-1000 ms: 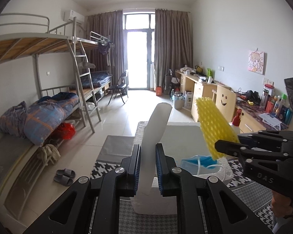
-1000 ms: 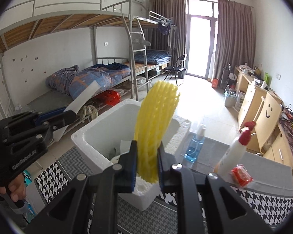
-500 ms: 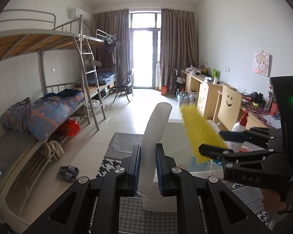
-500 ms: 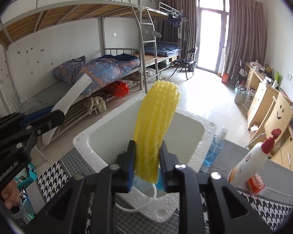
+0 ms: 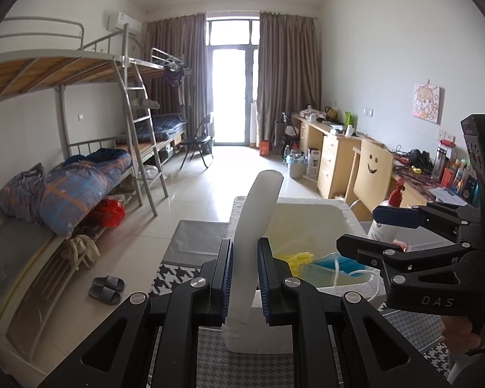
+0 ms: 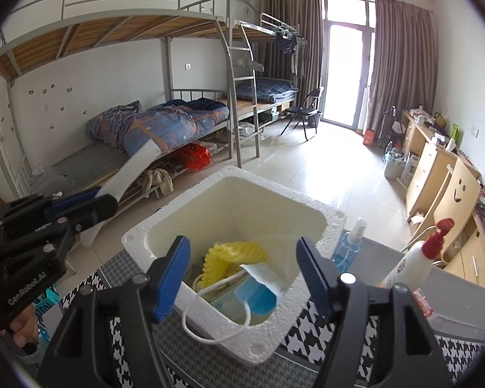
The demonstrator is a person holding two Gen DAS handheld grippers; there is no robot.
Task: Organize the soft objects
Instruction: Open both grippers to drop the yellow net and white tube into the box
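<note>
Left wrist view has the left gripper (image 5: 244,270) clamped on a white foam strip (image 5: 254,226) standing up through the centre of the frame, with the styrofoam box (image 5: 310,205) right behind it. I'd say the step in hand is getting that strip into the box: carry it over the opening, tip it so the long end goes in first, and only let go once it's below the rim, since it looks longer than the box is deep. The right gripper (image 6: 242,270) hangs spread wide with nothing in it, lower centre. Only the right wrist view looks down inside: yellow foam netting (image 6: 234,255) and a blue face mask (image 6: 258,291) are already in there, mask loop (image 6: 210,333) draped over the near rim
</note>
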